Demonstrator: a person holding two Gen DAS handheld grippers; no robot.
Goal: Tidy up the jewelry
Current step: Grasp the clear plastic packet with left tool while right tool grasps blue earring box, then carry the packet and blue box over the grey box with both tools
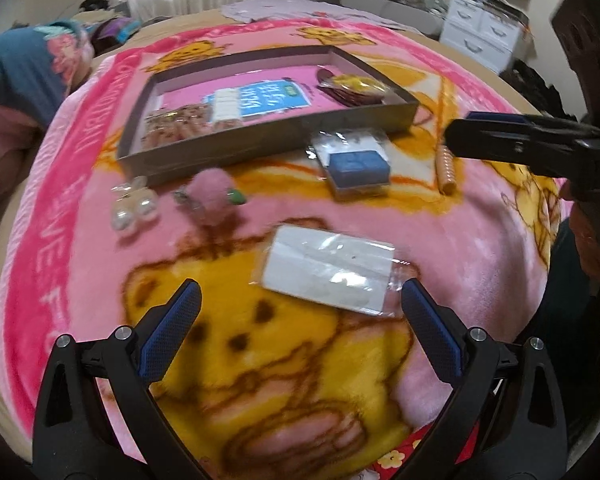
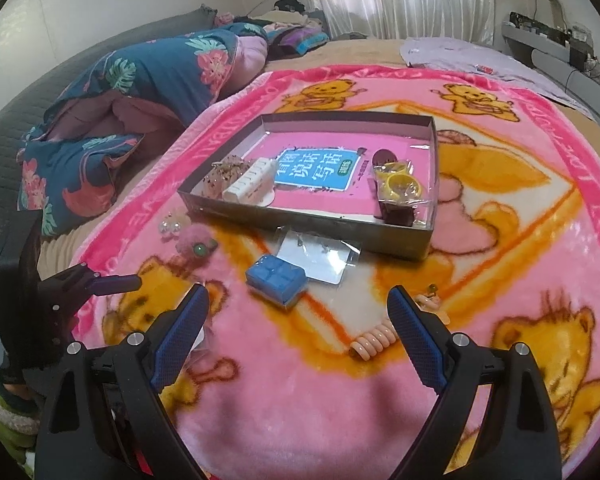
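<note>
**Next: bag the flat packet**

Basically, both sets of jaws open, empty. Left gripper (image 1: 300,300) hovers at the white packet (image 1: 328,270) near the blanket's (image 1: 480,240) front edge; pinch its plastic rim. Box (image 1: 268,148) sits beyond, mid-blanket. Right gripper (image 2: 298,306) nears the coil hair tie (image 2: 374,340).

The tray (image 2: 292,222) lies on the blanket (image 2: 500,240), with the wrapped block (image 2: 276,278) and coiled band (image 2: 374,340) before it.
</note>
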